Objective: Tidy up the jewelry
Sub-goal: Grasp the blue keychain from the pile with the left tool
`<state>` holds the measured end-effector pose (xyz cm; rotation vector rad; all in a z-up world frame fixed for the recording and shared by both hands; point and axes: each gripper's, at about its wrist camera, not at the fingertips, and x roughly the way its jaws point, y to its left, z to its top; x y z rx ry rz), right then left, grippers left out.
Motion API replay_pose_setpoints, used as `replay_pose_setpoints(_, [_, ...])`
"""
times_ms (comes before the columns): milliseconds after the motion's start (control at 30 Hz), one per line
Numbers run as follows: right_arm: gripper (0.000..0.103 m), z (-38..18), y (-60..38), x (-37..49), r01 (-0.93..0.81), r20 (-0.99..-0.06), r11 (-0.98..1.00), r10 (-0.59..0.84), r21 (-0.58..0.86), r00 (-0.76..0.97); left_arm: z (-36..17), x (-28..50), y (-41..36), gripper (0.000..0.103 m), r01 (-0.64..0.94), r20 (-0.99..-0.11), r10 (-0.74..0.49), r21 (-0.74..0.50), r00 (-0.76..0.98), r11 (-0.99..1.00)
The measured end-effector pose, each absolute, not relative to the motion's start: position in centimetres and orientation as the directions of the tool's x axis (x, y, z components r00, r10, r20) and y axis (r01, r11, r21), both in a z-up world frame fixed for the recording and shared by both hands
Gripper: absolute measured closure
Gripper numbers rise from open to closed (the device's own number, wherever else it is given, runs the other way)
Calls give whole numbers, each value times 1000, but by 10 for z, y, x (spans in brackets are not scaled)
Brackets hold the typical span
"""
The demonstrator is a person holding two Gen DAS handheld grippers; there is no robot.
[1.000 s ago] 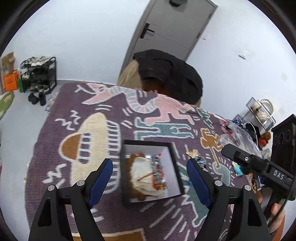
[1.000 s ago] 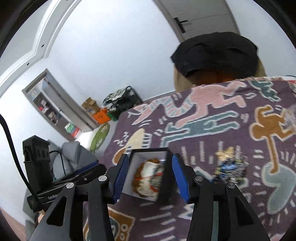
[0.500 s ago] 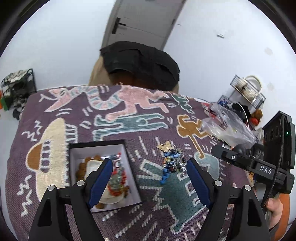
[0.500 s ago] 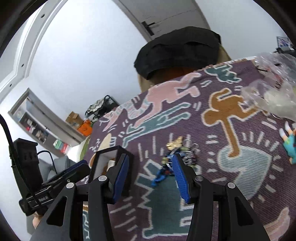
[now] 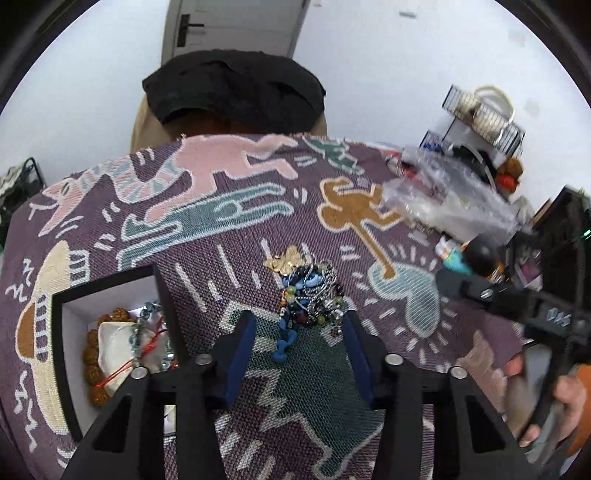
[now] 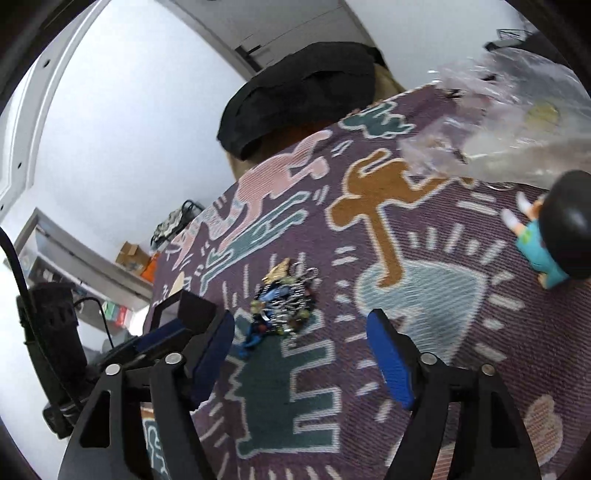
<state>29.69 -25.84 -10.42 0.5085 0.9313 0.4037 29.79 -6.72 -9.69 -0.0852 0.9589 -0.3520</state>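
A tangled heap of beaded jewelry (image 5: 308, 295) is framed mid-cloth by the narrowing, empty left gripper (image 5: 301, 347); the right gripper (image 6: 301, 343) has been spread wide, unladen.

Before you lies a purple woven cloth (image 5: 229, 236) with pink, teal and brown figures, covering the worktop. At its far edge you see a black garment (image 5: 232, 88) draped over a chair, with a grey door (image 5: 236, 22) behind it. To your right sit a crumpled clear plastic bag (image 5: 443, 195), a small dark-haired figurine (image 6: 554, 236) and a wire basket (image 5: 484, 118).
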Motion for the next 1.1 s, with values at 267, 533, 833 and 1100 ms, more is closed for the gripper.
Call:
replay_pose_setpoints(267, [29,-116,-275,293,-89,-649,805,533,586,544,-129,312,-85,66,268,-850,-271,-160,452,950])
replay_pose_setpoints(533, [29,-123,-276,290,-88,-646,800,540,594,539,-153,318,-101,72,300,-883,-209,-83,420,950])
replay_pose_setpoints(833, [30,-125,-260,295,-121,-647,795,562,595,514,-147,319,-91,94,294,-866,-226,-97,446,951])
replay_pose_setpoints(1100, [40,-132,-223,308,-170,-664,791,592,588,458,-105,306,-72,95,281,-802,-301,-173,517,944])
